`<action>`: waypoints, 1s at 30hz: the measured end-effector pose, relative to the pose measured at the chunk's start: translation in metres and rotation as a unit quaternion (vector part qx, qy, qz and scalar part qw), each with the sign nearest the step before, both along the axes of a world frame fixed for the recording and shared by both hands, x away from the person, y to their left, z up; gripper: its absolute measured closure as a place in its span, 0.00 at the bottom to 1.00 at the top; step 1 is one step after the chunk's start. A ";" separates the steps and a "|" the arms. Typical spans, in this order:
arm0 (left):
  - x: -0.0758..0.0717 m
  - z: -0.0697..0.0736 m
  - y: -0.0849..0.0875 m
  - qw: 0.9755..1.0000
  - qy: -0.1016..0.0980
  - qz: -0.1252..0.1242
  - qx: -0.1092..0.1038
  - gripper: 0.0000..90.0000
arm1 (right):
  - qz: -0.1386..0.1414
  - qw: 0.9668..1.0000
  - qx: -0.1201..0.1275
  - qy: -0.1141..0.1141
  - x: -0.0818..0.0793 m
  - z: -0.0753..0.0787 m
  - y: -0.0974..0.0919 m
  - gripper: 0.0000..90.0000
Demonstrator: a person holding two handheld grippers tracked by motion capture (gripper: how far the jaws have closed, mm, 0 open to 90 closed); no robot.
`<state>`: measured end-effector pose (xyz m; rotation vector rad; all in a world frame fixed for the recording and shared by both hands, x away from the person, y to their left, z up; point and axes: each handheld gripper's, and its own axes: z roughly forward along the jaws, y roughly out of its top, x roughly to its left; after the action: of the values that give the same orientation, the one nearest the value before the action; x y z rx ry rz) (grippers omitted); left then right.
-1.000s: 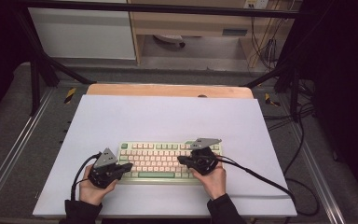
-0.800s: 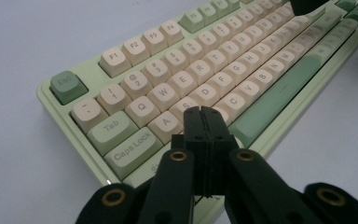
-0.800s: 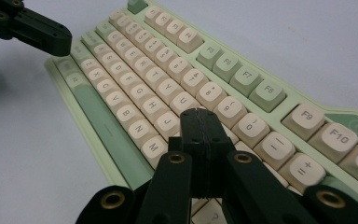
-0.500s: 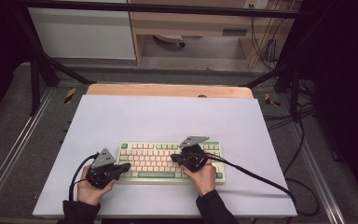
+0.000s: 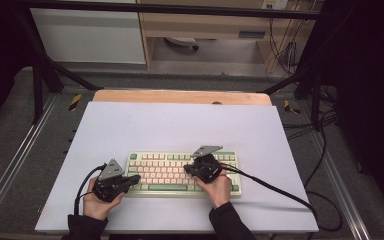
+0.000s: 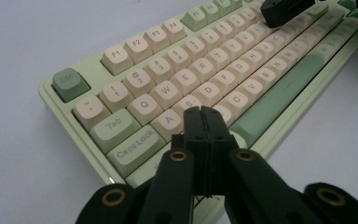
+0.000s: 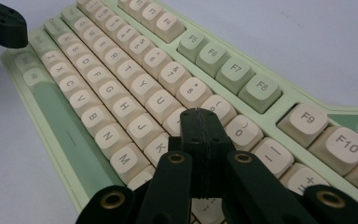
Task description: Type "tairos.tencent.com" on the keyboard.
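Note:
A pale green keyboard (image 5: 170,172) with cream and green keys lies near the front of the white mat. My left gripper (image 5: 136,178) is at the keyboard's left end, its jaws shut with nothing between them. In the left gripper view its tip (image 6: 203,113) hovers low over the keys around A, S and Z of the keyboard (image 6: 177,70). My right gripper (image 5: 187,170) is over the right half of the keyboard, also shut and empty. Seen in the right gripper view, that tip (image 7: 198,114) sits just above the keys near I, O and K of the keyboard (image 7: 121,88).
The white mat (image 5: 180,125) covers a wooden table (image 5: 180,96) with open space behind the keyboard. Black cables (image 5: 275,187) trail from the right gripper across the mat to the right. Metal frame rails (image 5: 10,165) run along both sides.
The right hand and its gripper have shifted left and slightly down over the keyboard. The left gripper has stayed where it was. Both pairs of jaws remain shut.

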<state>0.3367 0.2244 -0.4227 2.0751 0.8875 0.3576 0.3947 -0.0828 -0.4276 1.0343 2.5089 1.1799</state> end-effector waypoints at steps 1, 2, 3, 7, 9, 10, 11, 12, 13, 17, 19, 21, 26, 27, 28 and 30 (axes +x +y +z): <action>0.000 0.000 0.000 1.000 0.000 0.000 0.000 1.00 | -0.002 1.000 -0.007 0.003 0.000 -0.001 0.000 1.00; 0.000 0.000 0.000 1.000 0.000 0.000 0.000 1.00 | -0.002 1.000 -0.003 0.001 0.000 -0.002 0.000 1.00; 0.000 0.000 0.000 1.000 0.000 0.001 0.000 1.00 | -0.002 1.000 -0.005 0.001 0.000 -0.001 0.000 1.00; 0.000 0.000 0.000 1.000 0.000 0.000 -0.001 1.00 | 0.001 1.000 0.001 0.000 -0.001 0.001 0.000 1.00; 0.000 0.000 0.000 1.000 0.000 0.000 0.000 1.00 | 0.005 1.000 0.009 0.001 -0.003 0.004 -0.001 1.00; 0.000 0.000 0.000 1.000 0.000 0.001 0.000 1.00 | 0.007 1.000 0.009 -0.002 -0.004 0.006 -0.002 1.00; 0.000 0.000 0.000 1.000 0.000 0.001 0.000 1.00 | 0.008 1.000 0.009 -0.004 -0.005 0.007 -0.002 1.00; 0.000 0.000 0.000 1.000 0.000 0.000 0.000 1.00 | 0.009 1.000 0.009 -0.005 -0.006 0.008 -0.003 1.00; 0.000 0.000 0.000 1.000 -0.001 0.000 -0.001 1.00 | 0.009 1.000 0.011 -0.006 -0.007 0.010 -0.003 1.00; 0.000 0.000 0.000 1.000 -0.001 0.001 -0.001 1.00 | 0.014 1.000 0.014 -0.010 -0.012 0.016 -0.005 1.00; 0.000 0.000 0.000 1.000 0.000 0.000 -0.001 1.00 | 0.017 1.000 0.015 -0.012 -0.014 0.018 -0.006 1.00; 0.000 0.000 0.000 1.000 0.000 0.001 0.000 1.00 | 0.020 1.000 0.016 -0.011 -0.016 0.019 -0.006 1.00; 0.000 0.000 0.000 1.000 -0.001 0.000 0.000 1.00 | 0.026 0.999 0.022 -0.007 -0.020 0.019 -0.005 1.00; 0.000 0.000 0.000 1.000 -0.001 0.000 0.000 1.00 | 0.027 0.999 0.022 -0.006 -0.020 0.019 -0.004 1.00; 0.000 0.000 0.000 1.000 -0.001 0.000 0.000 1.00 | 0.029 0.999 0.021 -0.006 -0.021 0.018 -0.003 1.00; 0.000 0.000 0.000 1.000 -0.001 0.000 0.000 1.00 | 0.033 0.999 0.022 -0.004 -0.022 0.015 -0.002 1.00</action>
<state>0.3365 0.2242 -0.4223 2.0739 0.8861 0.3585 0.3730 -0.0844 -0.4121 0.9633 2.5401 1.2593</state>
